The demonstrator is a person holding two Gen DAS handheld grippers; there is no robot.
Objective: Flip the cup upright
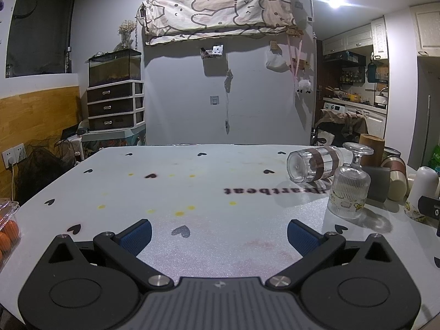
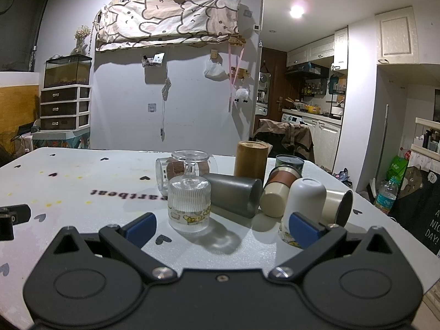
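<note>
A ribbed glass goblet (image 2: 189,205) stands upside down on the white table (image 2: 82,187), its foot up; it also shows in the left wrist view (image 1: 348,192). Behind it a clear glass with brown bands (image 1: 313,165) lies on its side. A grey cup (image 2: 233,194), a brown-and-cream cup (image 2: 277,189) and a cream cup (image 2: 337,203) lie tipped over; a white cup (image 2: 304,203) stands upside down. My right gripper (image 2: 220,228) is open just in front of the goblet. My left gripper (image 1: 218,233) is open and empty over bare table, left of the cups.
A brown wooden cylinder (image 2: 250,162) and a tin (image 2: 288,162) stand behind the cups. A clear box with orange fruit (image 1: 8,228) sits at the table's left edge. The table's right edge (image 2: 385,211) is close to the cups.
</note>
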